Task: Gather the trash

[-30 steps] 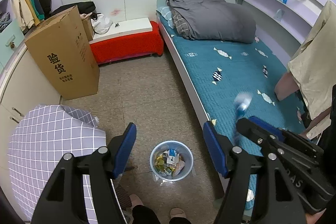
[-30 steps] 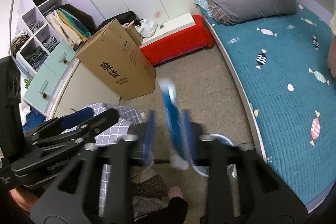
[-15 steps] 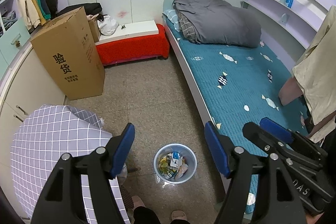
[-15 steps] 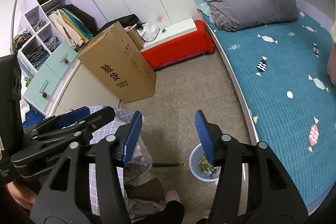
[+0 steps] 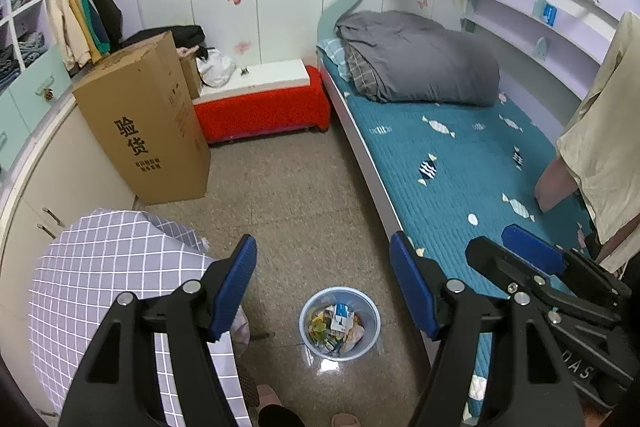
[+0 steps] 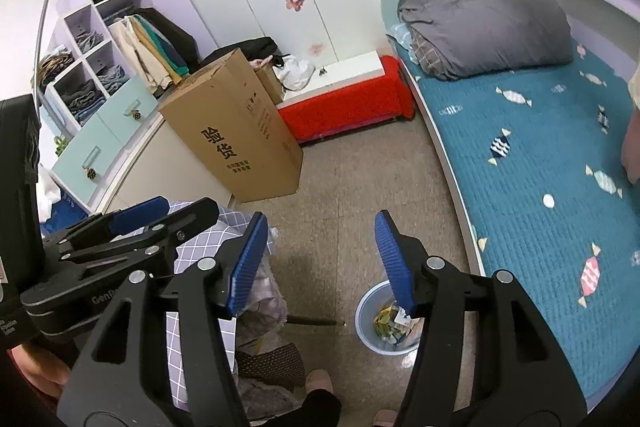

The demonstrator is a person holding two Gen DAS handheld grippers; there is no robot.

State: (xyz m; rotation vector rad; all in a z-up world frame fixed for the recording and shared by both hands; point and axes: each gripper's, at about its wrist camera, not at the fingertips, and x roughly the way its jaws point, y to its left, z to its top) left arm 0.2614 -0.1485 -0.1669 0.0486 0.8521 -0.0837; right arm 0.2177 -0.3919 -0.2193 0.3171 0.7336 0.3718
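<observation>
A small pale blue trash bin (image 5: 340, 323) stands on the floor beside the bed, filled with wrappers and a blue-and-white carton (image 5: 341, 315). It also shows in the right wrist view (image 6: 386, 323). My left gripper (image 5: 322, 291) is open and empty, high above the bin. My right gripper (image 6: 320, 263) is open and empty too, above and left of the bin. The right gripper also shows at the right of the left wrist view (image 5: 532, 255).
A bed with a teal quilt (image 5: 460, 163) and a grey duvet (image 5: 416, 63) runs along the right. A tall cardboard box (image 5: 148, 123) and a red bench (image 5: 260, 107) stand at the back. A checked cloth (image 5: 104, 279) covers furniture at the left.
A second ago my right gripper was shut on a blue-and-white packet. It has opened and the packet now lies in the bin. Both grippers have risen and tilted up.
</observation>
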